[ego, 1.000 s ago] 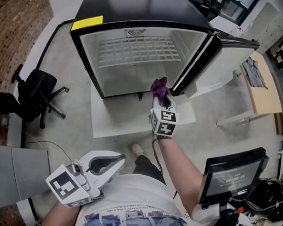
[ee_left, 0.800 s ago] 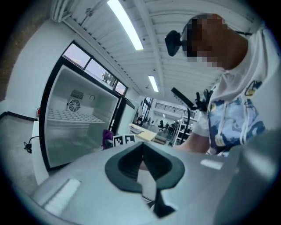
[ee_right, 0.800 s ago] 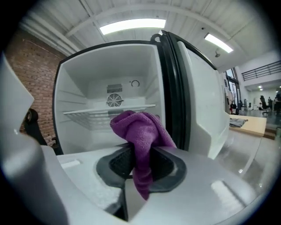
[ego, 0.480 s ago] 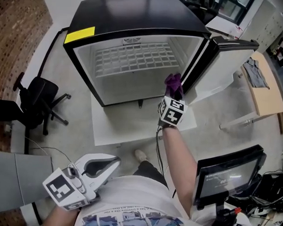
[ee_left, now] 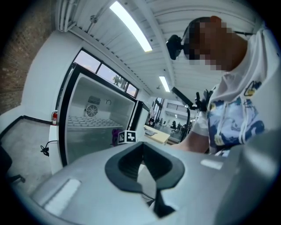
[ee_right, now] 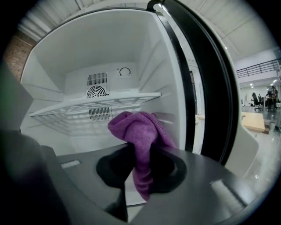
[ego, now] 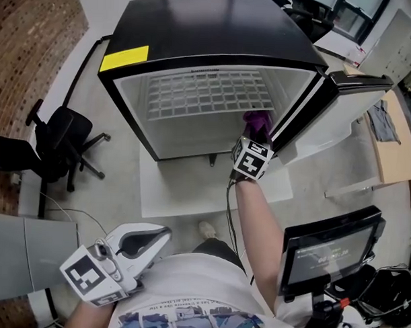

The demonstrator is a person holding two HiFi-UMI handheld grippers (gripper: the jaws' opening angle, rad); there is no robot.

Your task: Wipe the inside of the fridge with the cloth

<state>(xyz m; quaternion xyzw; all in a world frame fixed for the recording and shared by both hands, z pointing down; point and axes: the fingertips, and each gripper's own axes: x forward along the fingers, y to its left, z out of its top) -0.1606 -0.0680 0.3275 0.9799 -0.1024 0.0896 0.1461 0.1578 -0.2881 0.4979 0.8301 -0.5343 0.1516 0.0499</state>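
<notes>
Since the frame half a second back, the right gripper [ego: 256, 133] has carried the cloth [ego: 257, 119] from just outside the fridge [ego: 127, 103] up to its opening, on the right side next to the door [ego: 342, 97]. The left gripper [ego: 164, 234] has barely shifted.

Right gripper [ee_right: 139, 169]: jaws pinched on the purple cloth [ee_right: 139, 132], which bunches above them and hangs down between the pads. The cloth sits at the mouth of the fridge, below the wire shelf [ee_right: 92, 105] and close to the right wall. Contact with any inner surface cannot be confirmed.

Left gripper [ee_left: 141, 149]: jaws pressed together at the tips, holding nothing. It is held low at the person's left side, well apart from the fridge.

Surroundings: the fridge stands on a white board [ego: 191, 190], with its door swung open to the right. A chair [ego: 58, 138] stands to the left, and a screen [ego: 330, 248] is at lower right beside the person's right arm.
</notes>
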